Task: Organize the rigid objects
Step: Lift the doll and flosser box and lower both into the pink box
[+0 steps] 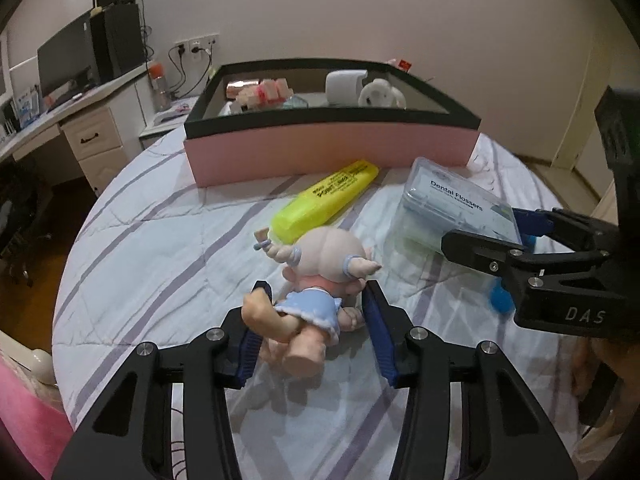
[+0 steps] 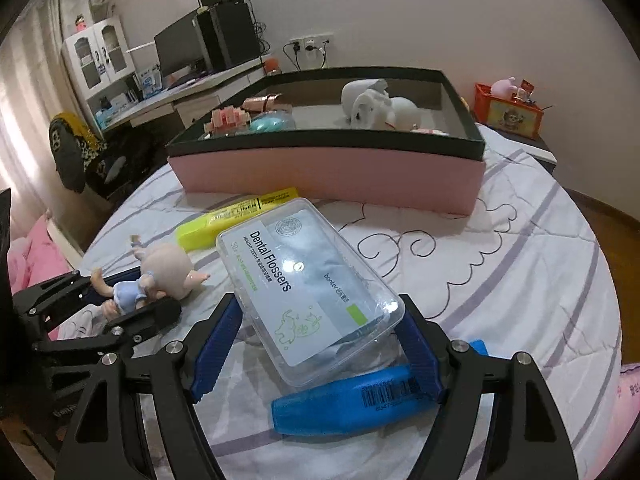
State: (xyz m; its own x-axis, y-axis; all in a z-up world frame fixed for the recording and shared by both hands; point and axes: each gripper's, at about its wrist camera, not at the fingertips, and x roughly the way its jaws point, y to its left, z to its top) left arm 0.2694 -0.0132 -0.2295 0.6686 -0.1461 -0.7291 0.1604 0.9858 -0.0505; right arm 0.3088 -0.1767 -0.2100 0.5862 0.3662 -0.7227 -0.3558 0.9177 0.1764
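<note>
A small doll (image 1: 316,280) in a blue dress lies on the striped bedsheet. My left gripper (image 1: 316,300) is open around its body, blue pads on either side. A clear dental flosser box (image 2: 308,284) lies between the open fingers of my right gripper (image 2: 320,324), which touch or nearly touch its sides. The box also shows in the left wrist view (image 1: 452,208). A yellow highlighter (image 1: 324,200) lies between the doll and the pink box (image 1: 328,152). A blue highlighter (image 2: 348,404) lies under the flosser box.
The pink box with a black rim (image 2: 332,168) stands at the far side and holds a white toy (image 2: 376,108), a pink block item (image 2: 228,118) and other small things. A desk with a monitor (image 2: 180,46) stands at the left. A red box (image 2: 508,110) sits on a nightstand at the right.
</note>
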